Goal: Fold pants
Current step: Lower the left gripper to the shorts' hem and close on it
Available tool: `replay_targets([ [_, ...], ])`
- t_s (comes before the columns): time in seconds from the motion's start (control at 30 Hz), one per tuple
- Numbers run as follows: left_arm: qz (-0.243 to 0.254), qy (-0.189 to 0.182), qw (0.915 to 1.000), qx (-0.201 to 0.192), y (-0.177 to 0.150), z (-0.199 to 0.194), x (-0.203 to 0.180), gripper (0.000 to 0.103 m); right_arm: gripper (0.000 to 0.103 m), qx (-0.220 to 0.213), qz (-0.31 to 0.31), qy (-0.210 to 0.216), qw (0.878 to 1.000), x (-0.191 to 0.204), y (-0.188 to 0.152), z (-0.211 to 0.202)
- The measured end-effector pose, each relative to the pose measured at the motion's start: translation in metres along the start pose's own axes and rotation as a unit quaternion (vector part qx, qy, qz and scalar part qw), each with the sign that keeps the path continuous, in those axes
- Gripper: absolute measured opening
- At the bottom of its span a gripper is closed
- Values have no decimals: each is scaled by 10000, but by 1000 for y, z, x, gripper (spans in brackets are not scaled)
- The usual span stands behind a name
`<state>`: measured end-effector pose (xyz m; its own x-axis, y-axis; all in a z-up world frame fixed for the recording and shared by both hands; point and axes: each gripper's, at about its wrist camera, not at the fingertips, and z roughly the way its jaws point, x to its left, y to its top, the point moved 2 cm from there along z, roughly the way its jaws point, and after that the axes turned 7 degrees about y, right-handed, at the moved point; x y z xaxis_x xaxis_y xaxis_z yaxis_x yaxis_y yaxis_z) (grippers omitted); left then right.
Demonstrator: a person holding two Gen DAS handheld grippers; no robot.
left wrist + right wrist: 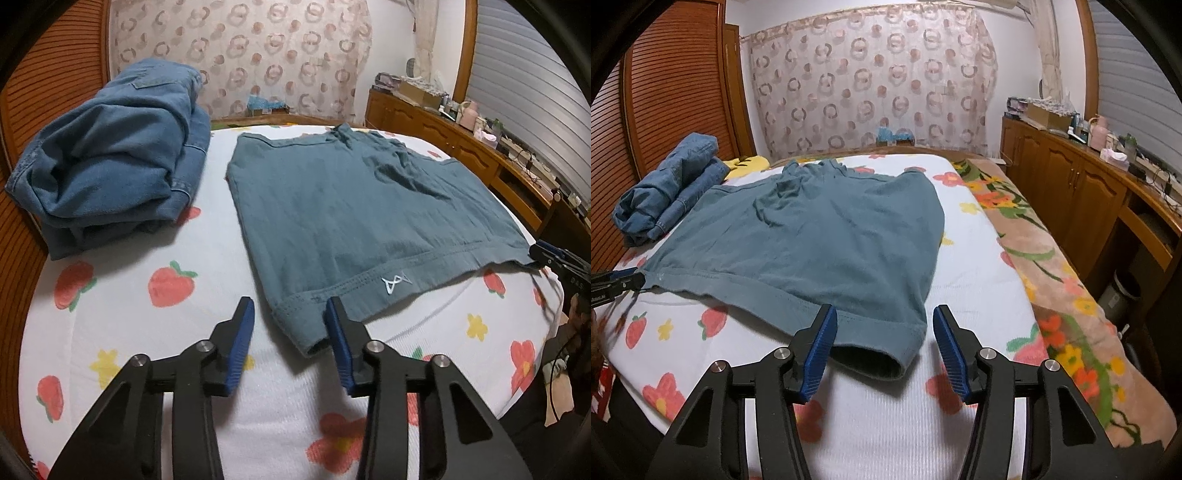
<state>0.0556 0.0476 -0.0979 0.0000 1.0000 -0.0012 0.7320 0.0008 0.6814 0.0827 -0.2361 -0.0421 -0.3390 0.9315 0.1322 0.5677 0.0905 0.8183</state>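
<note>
My left gripper (290,325) and right gripper (884,334) gape over pants (820,236) on the flowered bed (979,295); wooden cabinets (1071,192) line the right wall.

The teal pants (354,214) are soft matt knit cloth with stitched hems. The folded jeans (107,155) are coarser blue denim. The bed sheet (177,258) looks finely ribbed, printed cotton. Each hand-held gripper, left (290,334) and right (884,341), is matt black plastic with ridged blue pads and shiny metal pins. The wardrobe door (676,88) is slatted varnished wood.
</note>
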Motion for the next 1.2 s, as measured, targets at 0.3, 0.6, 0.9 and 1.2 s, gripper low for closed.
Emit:
replay_targets([
  [0.3,63,-152,9999,-26,0,-4,-2,22,30,157,155,59,9997,-11,1,-1],
  [0.6,39,-411,9990,-149,2,-23,-7,13,11,120,-21,188,9997,-11,12,-3],
  [0.9,188,-592,9980,-131,-2,-42,-23,13,9,-74,-18,233,9997,-20,14,-40],
  [1.2,296,-552,9980,-48,-11,-40,-34,13,8,-141,-34,269,9995,-18,6,-53],
])
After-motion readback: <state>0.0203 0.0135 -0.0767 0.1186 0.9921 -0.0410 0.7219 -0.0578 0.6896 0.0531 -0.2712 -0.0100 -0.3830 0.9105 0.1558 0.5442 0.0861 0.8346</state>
